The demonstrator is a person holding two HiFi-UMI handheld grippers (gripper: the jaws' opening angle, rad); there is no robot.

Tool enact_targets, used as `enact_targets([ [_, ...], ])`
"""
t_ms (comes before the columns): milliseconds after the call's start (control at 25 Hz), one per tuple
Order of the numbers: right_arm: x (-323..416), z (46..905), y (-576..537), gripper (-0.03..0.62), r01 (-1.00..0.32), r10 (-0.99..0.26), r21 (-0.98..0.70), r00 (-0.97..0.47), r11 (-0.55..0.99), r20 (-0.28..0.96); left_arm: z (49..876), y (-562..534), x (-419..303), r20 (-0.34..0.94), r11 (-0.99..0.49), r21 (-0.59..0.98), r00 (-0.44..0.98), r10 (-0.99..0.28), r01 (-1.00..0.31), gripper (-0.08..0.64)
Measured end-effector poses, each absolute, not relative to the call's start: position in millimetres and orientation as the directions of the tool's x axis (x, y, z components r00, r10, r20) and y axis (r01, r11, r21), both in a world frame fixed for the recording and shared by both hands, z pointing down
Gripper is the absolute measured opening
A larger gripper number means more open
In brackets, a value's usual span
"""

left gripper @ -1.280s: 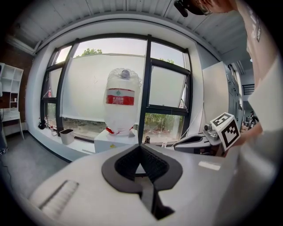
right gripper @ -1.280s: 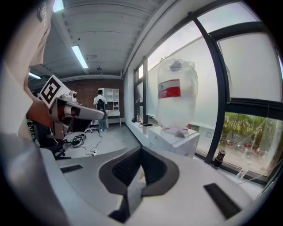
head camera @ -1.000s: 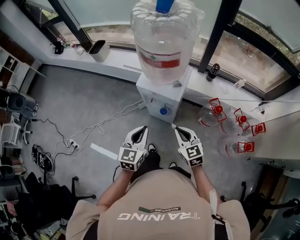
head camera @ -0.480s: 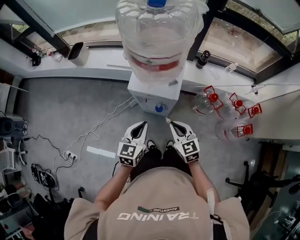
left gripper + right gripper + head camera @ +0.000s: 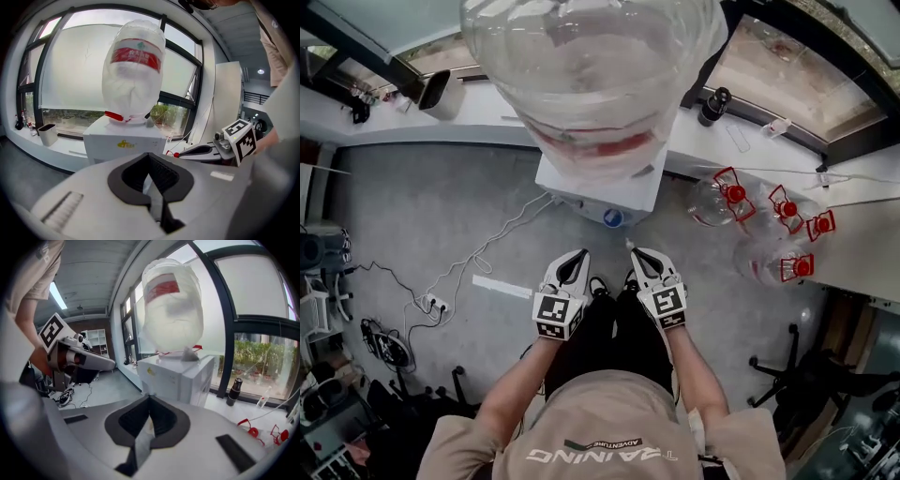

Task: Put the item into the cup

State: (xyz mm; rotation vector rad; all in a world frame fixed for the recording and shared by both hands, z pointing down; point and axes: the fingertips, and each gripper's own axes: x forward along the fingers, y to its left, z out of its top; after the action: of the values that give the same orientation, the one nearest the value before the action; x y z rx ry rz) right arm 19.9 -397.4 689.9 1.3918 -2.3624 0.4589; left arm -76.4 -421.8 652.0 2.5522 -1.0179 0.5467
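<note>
Just changed: the water bottle (image 5: 591, 66) on the water dispenser (image 5: 598, 192) now fills the top of the head view and runs off its upper edge. A second ago it sat smaller and whole, so the person has closed in on the dispenser.
Grippers: the left gripper (image 5: 577, 255) and right gripper (image 5: 636, 253) are carried side by side in front of the body as before, pointing at the dispenser and well short of it.
Left jaws: pressed together, with nothing between them.
Right jaws: pressed together on a small pale item (image 5: 628, 246). It peeks out as a white speck at the tip in the head view and as a cream sliver in the right gripper view. What it is I cannot tell; it may be only a scrap of paper.
Meaning for the task: this looks like the approach, with the item carried and nothing yet placed.
Cup: none shows in any view. If one stands at the taps, the bottle and the dispenser's top hide it.
Hard to make out: a dark container (image 5: 439, 91) and a black flask (image 5: 713, 105) sit on the window sill (image 5: 384, 122). Empty jugs with red handles (image 5: 733, 201) lie at the right.
</note>
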Motion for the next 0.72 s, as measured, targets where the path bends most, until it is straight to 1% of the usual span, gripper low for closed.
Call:
enact_targets([
  [400,-0.3,787.5,-429.2,0.011,-0.865,-0.747,-0.13,-0.487,0.485,0.453,739.7,-447.1,-65.4,0.52,-0.639,0.212,0.639,-0.567,-0.739,0.008],
  [520,-3.9,806.2,-450.8,0.011,-0.863,-0.755,-0.088,-0.481,0.498,0.445,768.9,-454.1,-66.6,0.544,-0.635,0.219,0.633,-0.55,-0.741,0.008],
  [640,-6.0,849.9,-453.9,0.011,-0.869,-0.738,-0.128,-0.477,0.479,0.477,795.6,-456.3,-70.1,0.571,-0.623,0.225,0.62,-0.539,-0.749,0.008],
  [720,-2.4,864.2,-460.8,0.011,-0.87,-0.738,-0.129,-0.475,0.476,0.48,810.5,-458.2,-68.0,0.583,-0.622,0.226,0.615,-0.53,-0.75,0.008],
])
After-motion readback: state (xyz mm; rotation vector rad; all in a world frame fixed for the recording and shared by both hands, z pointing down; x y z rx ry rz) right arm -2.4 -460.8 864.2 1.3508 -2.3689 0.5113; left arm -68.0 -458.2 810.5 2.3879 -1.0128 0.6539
